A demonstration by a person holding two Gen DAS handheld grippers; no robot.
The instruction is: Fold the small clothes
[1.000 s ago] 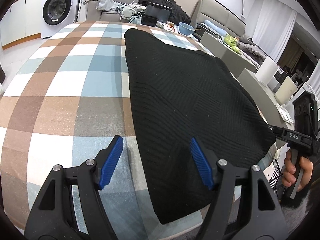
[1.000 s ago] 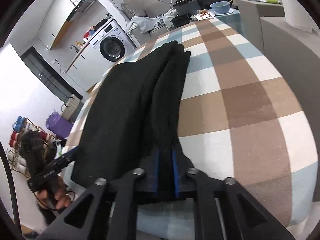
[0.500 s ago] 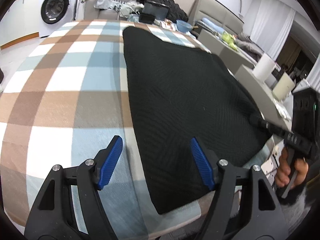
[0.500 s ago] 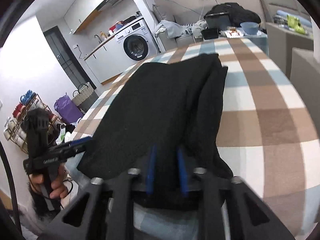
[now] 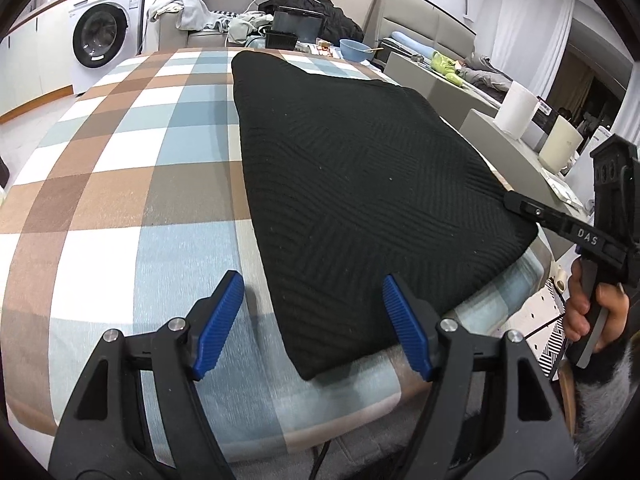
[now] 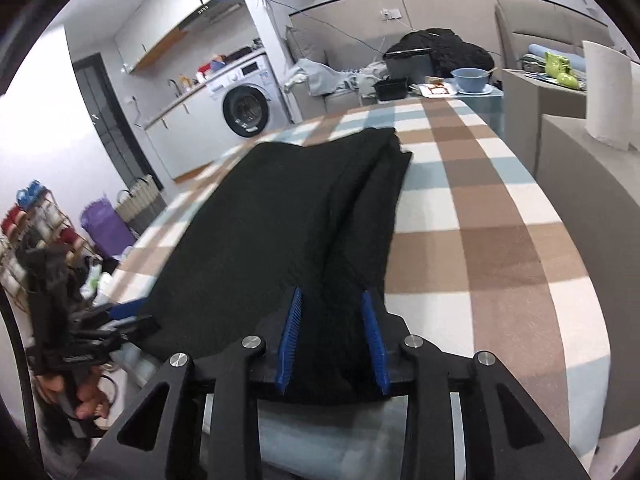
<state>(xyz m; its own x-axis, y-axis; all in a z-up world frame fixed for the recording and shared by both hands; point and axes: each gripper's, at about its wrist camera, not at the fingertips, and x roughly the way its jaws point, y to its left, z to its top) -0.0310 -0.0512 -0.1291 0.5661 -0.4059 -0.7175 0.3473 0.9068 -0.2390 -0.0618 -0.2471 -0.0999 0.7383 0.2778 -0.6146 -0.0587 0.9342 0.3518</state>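
Observation:
A black knit garment (image 5: pixel 360 184) lies folded on the checked tablecloth (image 5: pixel 120 184). Its near corner points at the table's front edge. My left gripper (image 5: pixel 314 322) hovers open over that corner, one blue pad on bare cloth to the left and the other over the garment. In the right wrist view the garment (image 6: pixel 280 220) runs away from me with a raised fold along its right side. My right gripper (image 6: pixel 333 336) has this fold between its blue pads, and its jaws are opening, no longer pinching. A hand holds the right gripper (image 5: pixel 516 202) at the garment's right edge.
At the table's far end stand a blue bowl (image 5: pixel 356 46) and a black box (image 5: pixel 298 26). A grey counter with a paper roll (image 5: pixel 516 110) runs along the right. A washing machine (image 5: pixel 100 36) stands behind on the left. A purple basket (image 6: pixel 104 224) sits on the floor.
The right gripper's pads have spread from a tight pinch on the fold to a wide gap. The left gripper has drifted a little along the near edge, still open.

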